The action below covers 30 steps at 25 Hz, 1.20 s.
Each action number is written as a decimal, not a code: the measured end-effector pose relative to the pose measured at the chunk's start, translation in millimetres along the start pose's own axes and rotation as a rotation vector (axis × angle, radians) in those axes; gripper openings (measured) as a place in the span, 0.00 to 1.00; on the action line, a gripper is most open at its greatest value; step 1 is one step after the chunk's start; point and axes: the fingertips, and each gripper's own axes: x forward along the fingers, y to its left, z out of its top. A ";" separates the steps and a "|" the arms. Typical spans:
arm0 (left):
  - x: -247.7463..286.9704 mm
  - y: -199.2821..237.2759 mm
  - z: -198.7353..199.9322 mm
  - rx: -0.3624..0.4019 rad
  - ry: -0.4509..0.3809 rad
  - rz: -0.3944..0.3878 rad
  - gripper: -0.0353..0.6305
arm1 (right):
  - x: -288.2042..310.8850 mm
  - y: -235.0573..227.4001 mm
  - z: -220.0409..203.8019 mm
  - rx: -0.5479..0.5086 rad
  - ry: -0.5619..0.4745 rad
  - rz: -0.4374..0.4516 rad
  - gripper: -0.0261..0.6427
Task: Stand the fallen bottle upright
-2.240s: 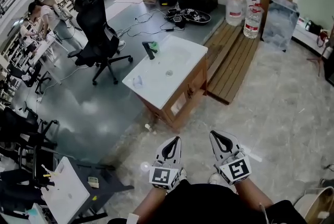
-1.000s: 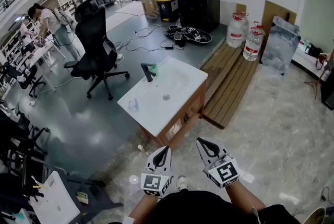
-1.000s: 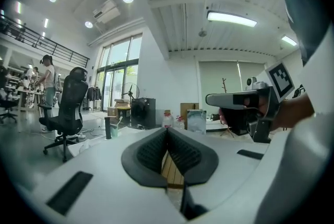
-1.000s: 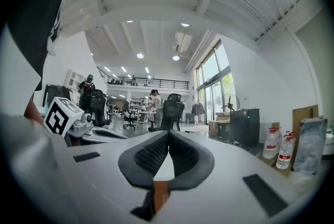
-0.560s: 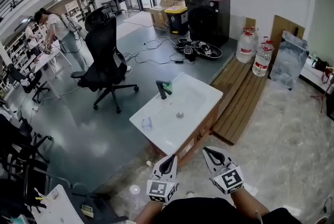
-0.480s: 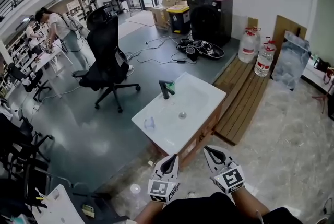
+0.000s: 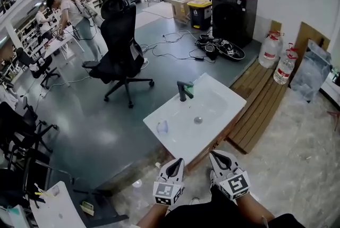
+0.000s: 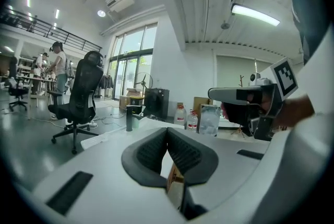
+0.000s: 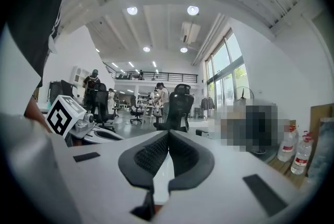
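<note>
A small clear bottle [image 7: 162,127] lies on its side on the near left corner of the white sink counter [image 7: 212,131], in front of the black faucet [image 7: 184,91]. Both grippers hang side by side just short of the counter's near edge, empty. My left gripper [image 7: 178,161] is shut, and in the left gripper view its pads [image 8: 167,130] meet at the tip, with the fallen bottle [image 8: 99,139] and the faucet [image 8: 129,117] ahead on the left. My right gripper [image 7: 217,155] is shut too, pads closed [image 9: 168,134].
A black office chair [image 7: 125,46] stands on the grey floor behind the sink cabinet. A wooden pallet [image 7: 263,102] with water jugs [image 7: 279,57] lies to the right, and a black cabinet [image 7: 234,11] stands at the back. People work at desks far left [image 7: 69,14]. A white table [image 7: 53,205] is at bottom left.
Both grippers, still shut, have come forward to the sink cabinet, which now stands just ahead of their tips. The bottle has not moved.
</note>
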 end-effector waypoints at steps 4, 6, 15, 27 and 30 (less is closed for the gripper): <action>19.3 23.4 5.5 -0.008 0.005 0.076 0.08 | 30.3 -15.5 -6.6 0.018 -0.011 0.057 0.06; 34.0 33.5 8.1 -0.018 0.009 0.114 0.08 | 44.6 -31.7 -8.0 0.024 -0.012 0.081 0.06; 112.1 49.2 17.8 -0.042 0.060 0.228 0.08 | 100.5 -127.0 -21.8 0.070 0.014 0.169 0.06; 162.1 44.0 35.9 -0.046 0.093 0.377 0.08 | 139.7 -161.3 -21.5 0.079 0.014 0.387 0.06; 160.7 51.4 41.4 -0.060 0.072 0.413 0.08 | 150.5 -159.5 -18.1 0.071 0.014 0.427 0.06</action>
